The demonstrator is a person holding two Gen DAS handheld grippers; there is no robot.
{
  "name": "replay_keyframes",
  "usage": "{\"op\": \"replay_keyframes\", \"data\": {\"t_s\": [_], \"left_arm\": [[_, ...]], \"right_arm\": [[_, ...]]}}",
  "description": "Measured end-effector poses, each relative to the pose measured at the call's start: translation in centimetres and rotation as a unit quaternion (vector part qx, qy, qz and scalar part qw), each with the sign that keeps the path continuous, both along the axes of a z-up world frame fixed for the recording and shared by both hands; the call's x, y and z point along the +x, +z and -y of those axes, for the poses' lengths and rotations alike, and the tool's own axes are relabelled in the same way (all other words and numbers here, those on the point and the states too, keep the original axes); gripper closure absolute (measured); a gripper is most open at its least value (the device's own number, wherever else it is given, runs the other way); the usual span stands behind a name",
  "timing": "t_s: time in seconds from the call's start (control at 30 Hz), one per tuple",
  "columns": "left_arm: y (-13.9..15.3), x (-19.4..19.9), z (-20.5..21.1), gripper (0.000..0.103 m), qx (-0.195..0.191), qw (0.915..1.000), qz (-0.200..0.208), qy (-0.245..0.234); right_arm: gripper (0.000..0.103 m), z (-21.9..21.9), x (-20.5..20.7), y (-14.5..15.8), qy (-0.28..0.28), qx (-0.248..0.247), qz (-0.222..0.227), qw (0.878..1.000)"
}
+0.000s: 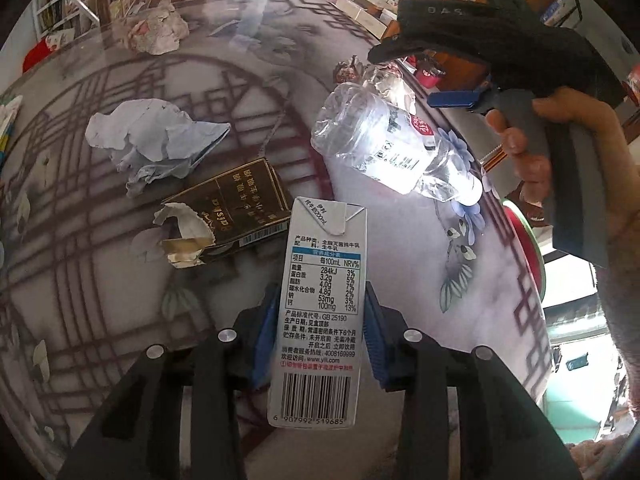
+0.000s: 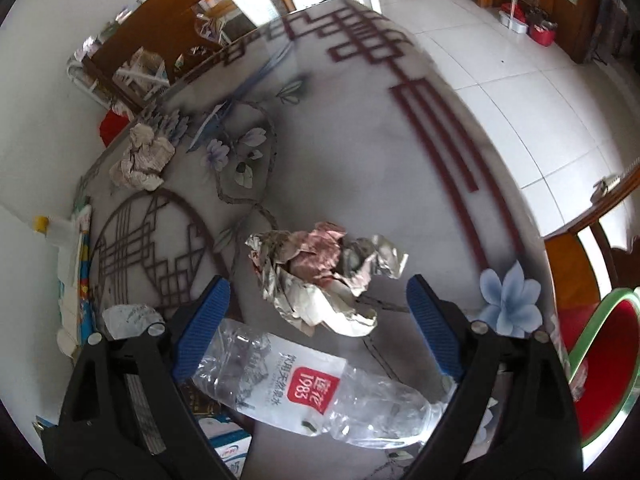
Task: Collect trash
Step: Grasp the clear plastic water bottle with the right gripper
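**Left claw holds a milk carton; right claw gapes over a crushed bottle**

The left claw [image 1: 320, 332] is clamped on a small white milk carton with printed nutrition text and a barcode [image 1: 320, 300]; its blue ribbed pads press on the carton's two narrow sides, and the carton stands upright between them above the glossy patterned surface [image 1: 248, 92].

On that surface, just beyond the carton, lies a dark brown cigarette pack with a torn-open end [image 1: 236, 208]. Beside it, farther left, sits a crumpled pale blue sheet of paper [image 1: 156, 140]. A crumpled wad of printed newspaper [image 1: 160, 30] rests near the far edge. To the right of the carton lies a crushed clear plastic water bottle with a red-and-white label [image 1: 388, 148], on its side.

The right claw [image 2: 318, 320] stands wide apart, nothing pressed between its blue pads. In its own view the crushed bottle [image 2: 320, 396] lies crosswise low between the fingers, and a crumpled ball of grey and pink newspaper [image 2: 324, 276] sits just beyond it, also between the open pads. Whether the pads touch the bottle cannot be told. In the left wrist view, a hand [image 1: 560, 152] grips that tool's handle above the bottle.
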State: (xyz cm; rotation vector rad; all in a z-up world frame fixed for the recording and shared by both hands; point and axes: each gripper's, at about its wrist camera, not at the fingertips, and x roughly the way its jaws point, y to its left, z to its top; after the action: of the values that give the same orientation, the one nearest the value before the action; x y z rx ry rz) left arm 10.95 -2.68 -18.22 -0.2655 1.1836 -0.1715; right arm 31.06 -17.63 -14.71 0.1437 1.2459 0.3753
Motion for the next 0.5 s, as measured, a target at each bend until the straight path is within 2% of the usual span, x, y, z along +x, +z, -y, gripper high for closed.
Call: {"op": "replay_keyframes", "data": {"t_s": [0.13, 0.23, 0.3, 0.43, 0.5], "left_arm": [[-0.1, 0.0, -0.3, 0.066, -0.012, 0.9999, -0.001, 0.008], [-0.2, 0.1, -0.4, 0.065, -0.018, 0.9998, -0.002, 0.007], [-0.3, 0.2, -0.4, 0.064, -0.020, 0.9998, -0.004, 0.005], [-0.6, 0.4, -0.2, 0.064, -0.019, 0.9998, -0.008, 0.004], [-0.5, 0.3, -0.3, 0.064, -0.021, 0.9997, -0.010, 0.006]], "right_arm": [[0.012, -1.1, -0.9, 0.5, 0.097, 0.007, -0.011, 0.995], [0.009, -1.5, -2.4, 1.1, 0.184, -0.017, 0.000, 0.983], [0.008, -1.5, -2.9, 0.6, 0.226, -0.041, -0.010, 0.973], [0.008, -1.6, -3.4, -1.6, 0.256, -0.076, -0.041, 0.963], [0.009, -1.6, -3.8, -2.5, 0.261, -0.070, -0.050, 0.961]]}}
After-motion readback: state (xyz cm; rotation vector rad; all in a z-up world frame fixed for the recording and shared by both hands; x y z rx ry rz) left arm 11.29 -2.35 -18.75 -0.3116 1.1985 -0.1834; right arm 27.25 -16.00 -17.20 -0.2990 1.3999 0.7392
